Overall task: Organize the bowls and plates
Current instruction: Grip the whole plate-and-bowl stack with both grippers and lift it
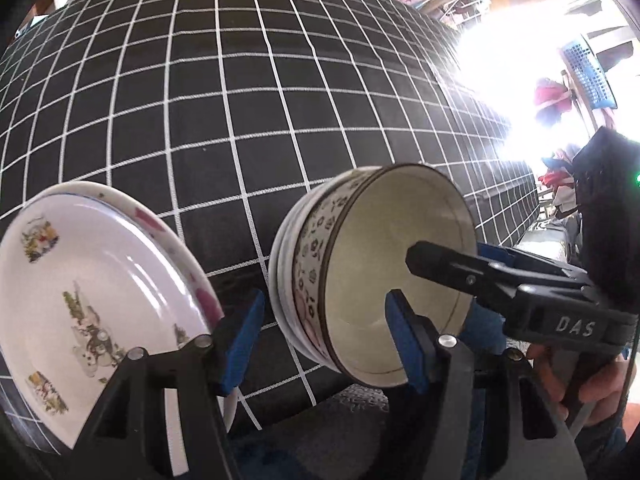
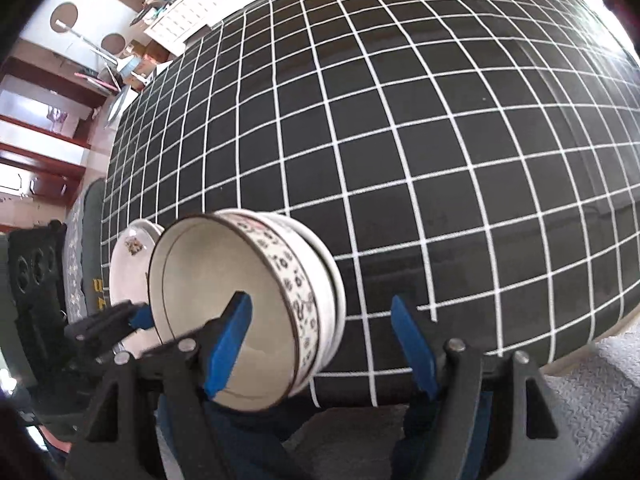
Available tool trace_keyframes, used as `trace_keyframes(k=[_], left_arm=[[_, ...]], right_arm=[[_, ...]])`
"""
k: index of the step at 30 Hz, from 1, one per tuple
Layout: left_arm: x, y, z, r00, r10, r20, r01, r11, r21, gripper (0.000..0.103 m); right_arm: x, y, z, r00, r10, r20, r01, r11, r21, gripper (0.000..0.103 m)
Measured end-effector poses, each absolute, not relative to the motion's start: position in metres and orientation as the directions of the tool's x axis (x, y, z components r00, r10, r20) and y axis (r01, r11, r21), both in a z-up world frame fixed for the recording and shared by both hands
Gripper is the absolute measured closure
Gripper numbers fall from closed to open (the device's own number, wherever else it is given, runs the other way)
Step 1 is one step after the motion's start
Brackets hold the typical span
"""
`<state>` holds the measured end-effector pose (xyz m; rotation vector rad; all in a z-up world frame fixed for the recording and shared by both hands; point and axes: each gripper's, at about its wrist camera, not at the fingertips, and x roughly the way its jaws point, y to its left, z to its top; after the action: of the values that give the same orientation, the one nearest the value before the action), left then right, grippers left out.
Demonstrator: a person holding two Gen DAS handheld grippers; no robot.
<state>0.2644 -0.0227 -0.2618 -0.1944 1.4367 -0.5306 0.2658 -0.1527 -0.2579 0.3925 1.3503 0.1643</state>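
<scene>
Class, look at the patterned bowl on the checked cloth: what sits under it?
Under the patterned bowl, rims of more nested white bowls show. How many is unclear; their insides are covered.

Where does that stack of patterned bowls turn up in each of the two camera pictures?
Left wrist view: stack of patterned bowls sits lower centre, right of the flowered plates.
Right wrist view: lower left of centre, plates behind it at left.
Shared landmark: the black grid tablecloth.
</scene>
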Motion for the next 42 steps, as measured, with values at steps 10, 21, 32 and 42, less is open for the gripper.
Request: trace_keyframes(k=[10, 21, 32, 42], left_arm=[[0.265, -0.036, -0.29, 0.022, -0.465, -0.885, 0.232, 0.863, -0.448, 0.043], [0.264, -0.051, -0.293, 0.045, -0.429, -0.902, 0.281, 0.872, -0.401, 0.043], [0.275, -0.075, -0.289, 0.043, -0.409, -0.912, 0.309, 0.873, -0.377, 0.041], [0.269, -0.081, -0.285, 0.047, -0.39, -0.919, 0.283, 0.888, -0.362, 0.041]], right_arm=[[0.271, -0.154, -0.275, 0.189, 0.361, -0.913, 0.115, 0.915, 0.386, 0.027], [0.272, -0.155, -0.278, 0.191, 0.409, -0.893, 0.068, 0.902, 0.427, 0.041], [0.267, -0.167, -0.287, 0.157, 0.469, -0.869, 0.14, 0.861, 0.49, 0.041], [0.258, -0.167, -0.28, 0.144, 0.433, -0.89, 0.174, 0.874, 0.454, 0.042]])
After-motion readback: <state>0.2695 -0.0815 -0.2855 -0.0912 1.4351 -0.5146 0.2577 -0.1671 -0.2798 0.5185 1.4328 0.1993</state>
